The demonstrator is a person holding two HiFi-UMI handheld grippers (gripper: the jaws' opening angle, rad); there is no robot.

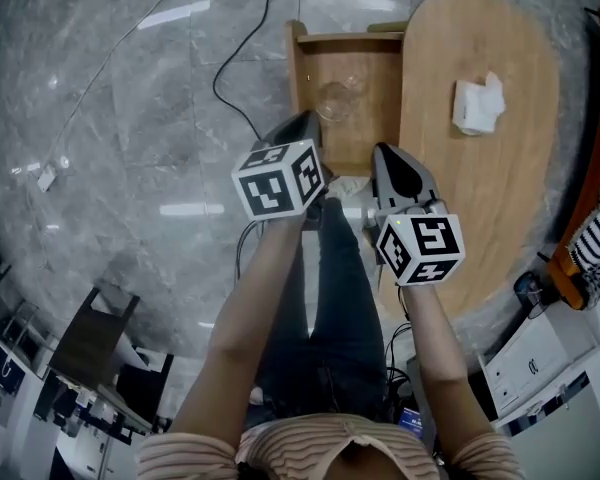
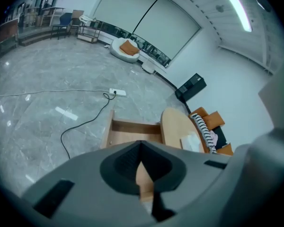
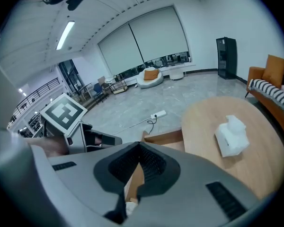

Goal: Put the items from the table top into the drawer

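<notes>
- The left gripper (image 2: 141, 144) and the right gripper (image 3: 138, 146) were both closed and empty
- The white packet (image 1: 477, 105) lay on the table (image 1: 485, 208), ahead-right of the right gripper, the nearer of the 2, with the open drawer (image 1: 298, 68) to the packet's left

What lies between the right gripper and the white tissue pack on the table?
Only bare wooden tabletop; nothing stands between the right gripper and the white tissue pack, as the right gripper view and head view both show.
</notes>
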